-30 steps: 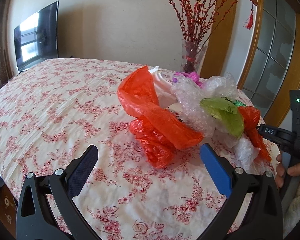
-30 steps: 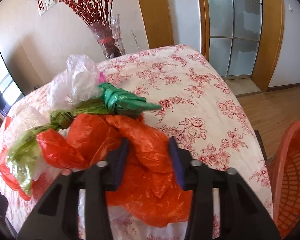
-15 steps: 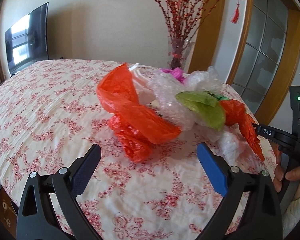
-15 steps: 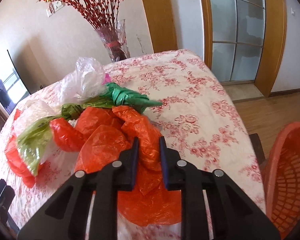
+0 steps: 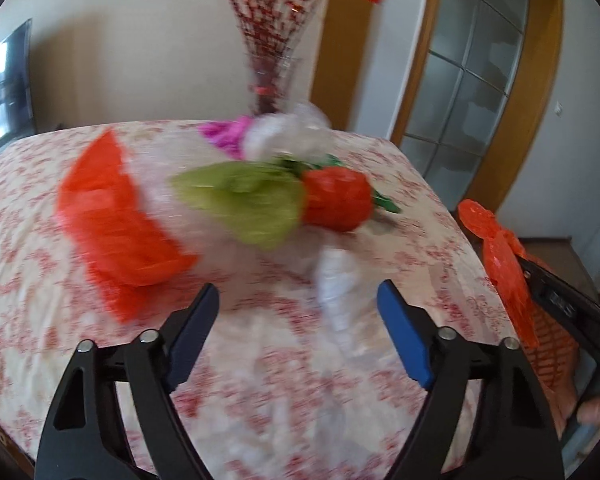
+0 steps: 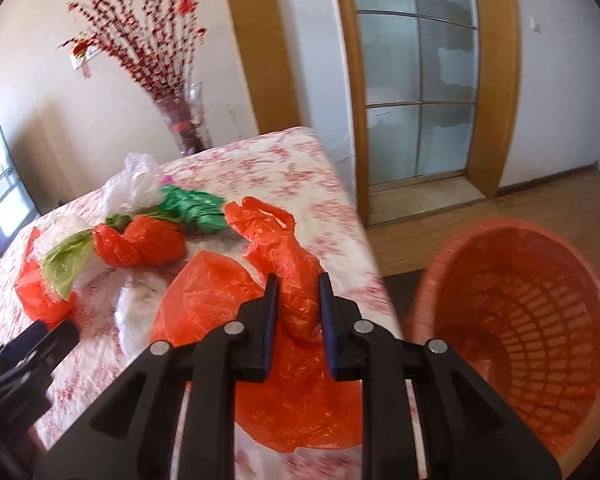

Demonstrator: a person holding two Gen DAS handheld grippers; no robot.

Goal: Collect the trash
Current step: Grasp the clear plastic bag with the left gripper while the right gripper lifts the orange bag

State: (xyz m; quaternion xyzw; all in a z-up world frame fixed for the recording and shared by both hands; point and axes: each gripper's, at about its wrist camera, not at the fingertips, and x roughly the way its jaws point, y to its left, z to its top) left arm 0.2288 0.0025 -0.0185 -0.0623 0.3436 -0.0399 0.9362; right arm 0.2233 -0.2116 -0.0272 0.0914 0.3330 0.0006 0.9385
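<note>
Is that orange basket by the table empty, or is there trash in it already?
Empty as far as it shows: the orange basket shows only bare lattice wall inside. Its near bottom is cut off.

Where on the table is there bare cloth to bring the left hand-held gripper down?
Bare cloth lies just ahead of the left hand-held gripper, between the orange bag and the white bag. Behind them the bag pile is crowded.

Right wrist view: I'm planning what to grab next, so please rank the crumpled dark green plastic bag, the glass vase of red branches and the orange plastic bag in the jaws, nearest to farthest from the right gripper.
1. Orange plastic bag, pinched in the right gripper.
2. Crumpled dark green plastic bag, mid-table, upper left.
3. Glass vase of red branches, beyond the table's far edge.
</note>
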